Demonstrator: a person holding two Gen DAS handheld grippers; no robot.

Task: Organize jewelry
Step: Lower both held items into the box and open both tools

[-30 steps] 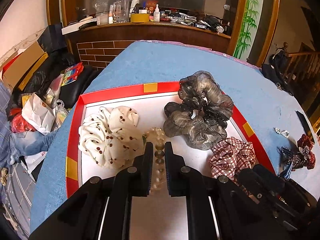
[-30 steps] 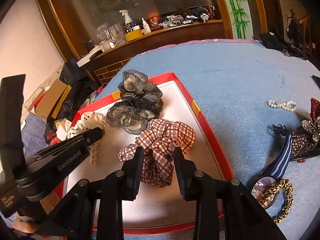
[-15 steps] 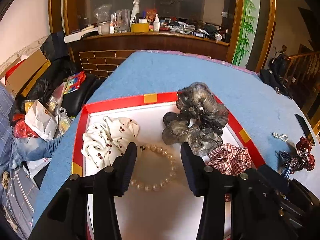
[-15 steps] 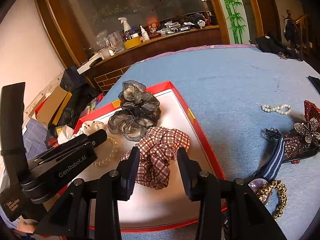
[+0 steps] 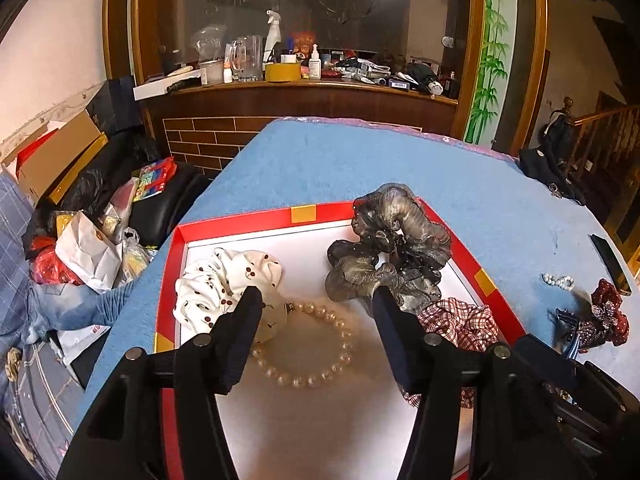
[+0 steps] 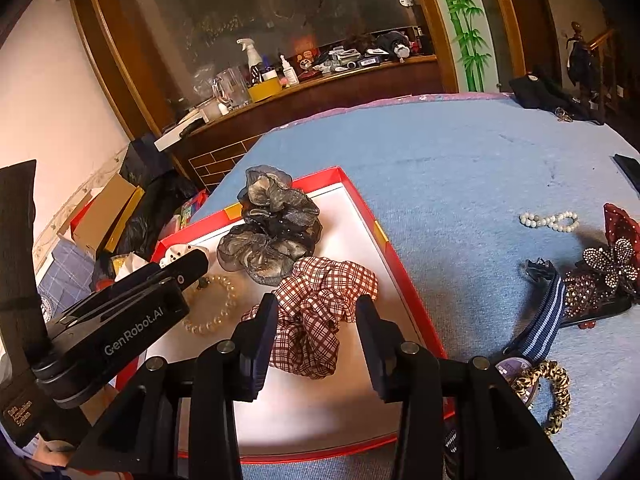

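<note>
Jewelry and hair pieces sit split between a red-rimmed tray and the blue tablecloth. Inside the tray, on its white floor, lies a pearl bracelet in a loose ring, touching the white cherry-print scrunchie at the tray's left side. A grey organza scrunchie fills the far right corner, part of it spilling over the rim, and a red plaid scrunchie lies just in front of it.

The left gripper hangs over the bracelet, its jaws having just been opening; they stand well apart, the pearls lying below and between them, untouched. The right gripper hovers above the plaid scrunchie, jaws moderately apart, pads clear of the cloth.

Outside the tray, to the right on the cloth: a small pearl strand, a red bow clip with a rhinestone butterfly, a navy striped band and a leopard-print scrunchie.
</note>
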